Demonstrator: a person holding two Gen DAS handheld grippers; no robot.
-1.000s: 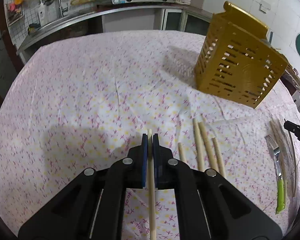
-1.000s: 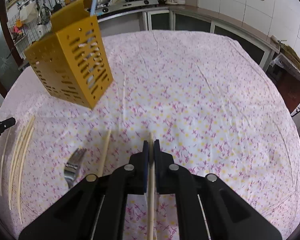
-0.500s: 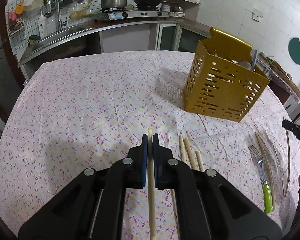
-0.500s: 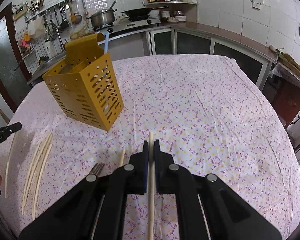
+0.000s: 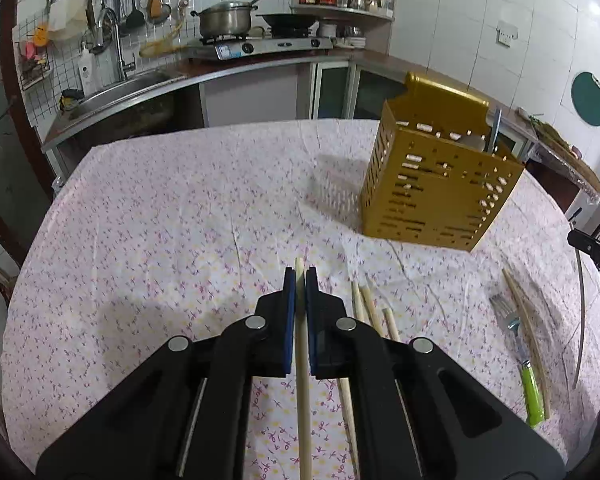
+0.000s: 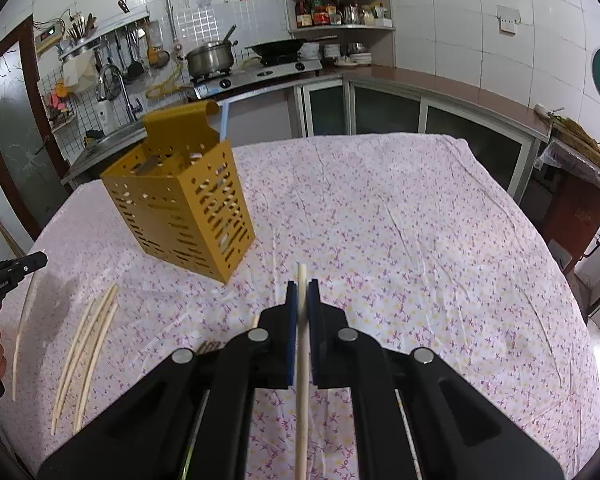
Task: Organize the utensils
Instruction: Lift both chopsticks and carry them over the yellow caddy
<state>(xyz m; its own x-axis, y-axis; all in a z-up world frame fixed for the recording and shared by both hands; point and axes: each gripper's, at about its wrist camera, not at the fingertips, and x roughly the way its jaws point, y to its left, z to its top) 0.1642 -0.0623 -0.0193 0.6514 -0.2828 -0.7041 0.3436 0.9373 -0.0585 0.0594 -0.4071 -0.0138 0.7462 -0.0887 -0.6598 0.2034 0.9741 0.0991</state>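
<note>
My left gripper (image 5: pixel 299 276) is shut on a pale wooden chopstick (image 5: pixel 302 380) and holds it above the flowered tablecloth. My right gripper (image 6: pixel 302 288) is shut on another wooden chopstick (image 6: pixel 301 392), also lifted. A yellow perforated utensil holder (image 5: pixel 440 188) stands to the right ahead in the left wrist view, with a few utensils in it; it stands to the left in the right wrist view (image 6: pixel 180 208). Loose chopsticks (image 5: pixel 370 308) and a green-handled fork (image 5: pixel 518 344) lie on the cloth.
More chopsticks (image 6: pixel 88 348) lie at the left in the right wrist view, near the other gripper's tip (image 6: pixel 10 272). The table edge (image 6: pixel 512 200) drops off at the right. A kitchen counter with sink and stove (image 5: pixel 256 48) runs behind the table.
Both grippers have risen and tilted up with their chopsticks. The holder and table now look farther away and more of the kitchen shows.
</note>
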